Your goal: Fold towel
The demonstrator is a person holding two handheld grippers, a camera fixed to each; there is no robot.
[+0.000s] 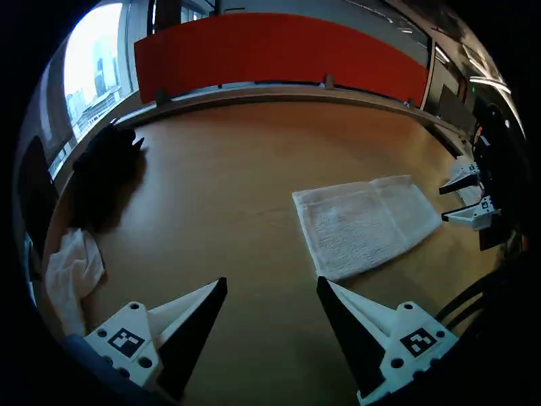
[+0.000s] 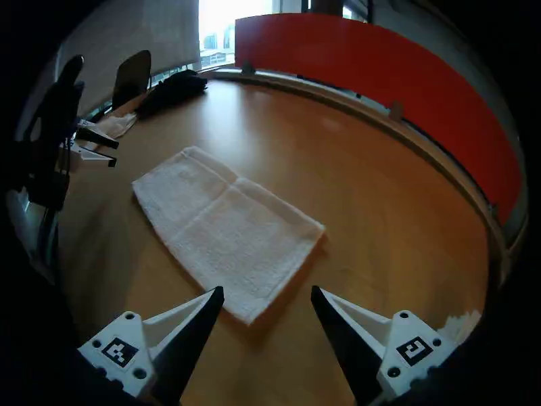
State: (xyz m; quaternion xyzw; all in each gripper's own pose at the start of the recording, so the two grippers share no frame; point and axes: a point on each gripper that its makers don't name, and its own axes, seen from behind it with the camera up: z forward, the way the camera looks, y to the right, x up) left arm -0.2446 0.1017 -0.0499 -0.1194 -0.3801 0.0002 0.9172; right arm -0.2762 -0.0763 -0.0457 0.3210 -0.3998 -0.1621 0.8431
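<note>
Spread wide and pinching nothing, the 2 fingers of the left gripper (image 1: 270,279) hang over bare wooden table (image 1: 223,183), with the towel (image 1: 365,227) ahead and off to one side of them. In the right gripper view, the right gripper (image 2: 266,288) is likewise spread and empty, poised just short of the towel's nearest corner. The white towel lies flat on the table, apart from both claws, with a ridge running across its middle; whether that is a woven band or an edge from a fold, I cannot tell.

Judging by this, the step in hand is the approach to a grasp: no edge is lifted yet. The 2 grippers sit off opposite ends of the towel, each tilted down toward it. The next move likely calls for lowering onto 2 corners of 1 edge, pinching the cloth without dragging it, then carrying that edge across.

Beyond the towel stands a red panel (image 1: 270,51); a dark bundle (image 1: 108,159) and a crumpled white cloth (image 1: 71,274) lie well apart from it.
</note>
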